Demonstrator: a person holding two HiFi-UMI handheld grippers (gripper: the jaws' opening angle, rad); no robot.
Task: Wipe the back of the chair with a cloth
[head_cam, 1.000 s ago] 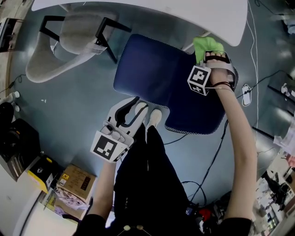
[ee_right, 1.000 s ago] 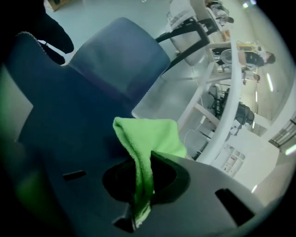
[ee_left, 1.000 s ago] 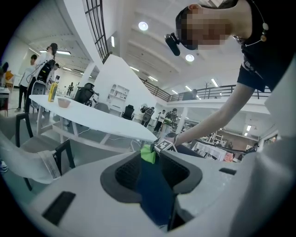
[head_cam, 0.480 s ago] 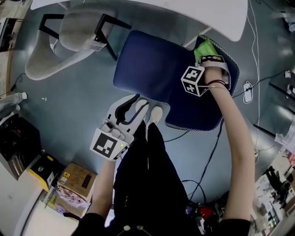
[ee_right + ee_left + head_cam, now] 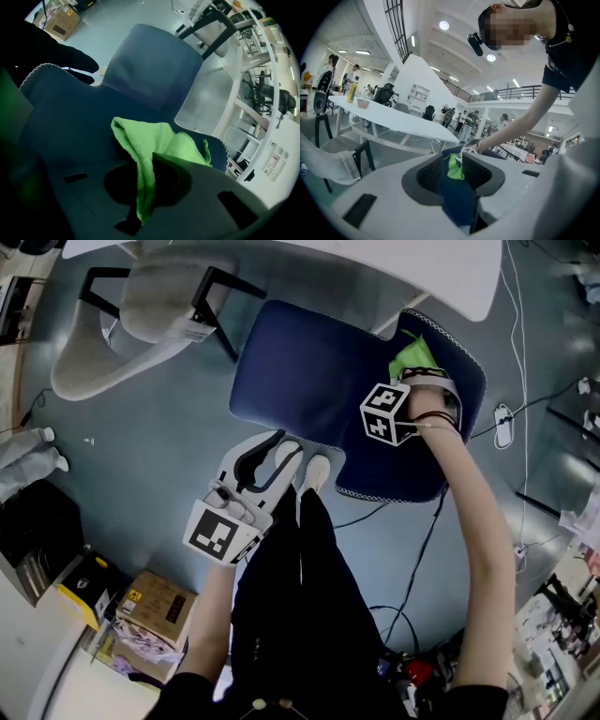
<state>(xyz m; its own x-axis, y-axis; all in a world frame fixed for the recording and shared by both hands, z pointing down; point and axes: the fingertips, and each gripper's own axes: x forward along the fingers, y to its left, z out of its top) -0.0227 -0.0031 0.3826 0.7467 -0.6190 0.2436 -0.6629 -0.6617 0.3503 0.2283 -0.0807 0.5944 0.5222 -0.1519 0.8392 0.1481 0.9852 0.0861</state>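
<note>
Wiping underway: right gripper (image 5: 419,373) jaws clench the green cloth (image 5: 411,354), apparently pressed to the chair back (image 5: 394,465), which wants a steady sweep next; left gripper (image 5: 262,461) gapes empty.

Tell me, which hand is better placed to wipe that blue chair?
Right: the right hand-held gripper is shut on the green cloth, against the blue chair. The left hand-held gripper is open and empty.
</note>
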